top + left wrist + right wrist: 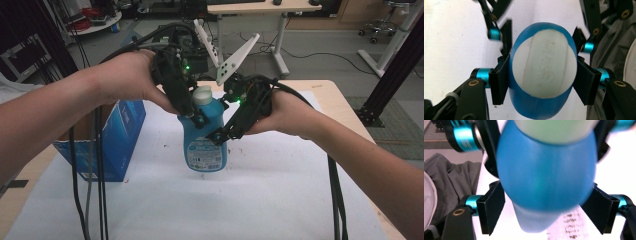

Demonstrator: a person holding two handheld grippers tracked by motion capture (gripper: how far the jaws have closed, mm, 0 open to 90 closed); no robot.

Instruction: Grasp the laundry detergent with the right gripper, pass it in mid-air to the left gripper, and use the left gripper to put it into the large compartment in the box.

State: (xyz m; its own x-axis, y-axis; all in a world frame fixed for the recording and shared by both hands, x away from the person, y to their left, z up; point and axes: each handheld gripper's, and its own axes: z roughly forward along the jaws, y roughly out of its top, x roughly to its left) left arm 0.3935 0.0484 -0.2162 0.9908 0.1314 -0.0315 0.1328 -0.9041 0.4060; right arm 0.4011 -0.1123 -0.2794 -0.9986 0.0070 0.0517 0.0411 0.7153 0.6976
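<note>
left hand-held gripper: clamped on bottle shoulder, below white cap | right hand-held gripper: jaws spread, flanking the body, no squeeze | bottle upright mid-bench (box at left) | next: keep left grip firm, close right squarely, avoid tipping.

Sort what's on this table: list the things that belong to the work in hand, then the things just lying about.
In the job:
- blue bottle with its white cap
- left gripper, clamped on the bottle below the cap
- right gripper, jaws around the bottle

Lying about:
- blue cardboard box
- white table cover
</note>
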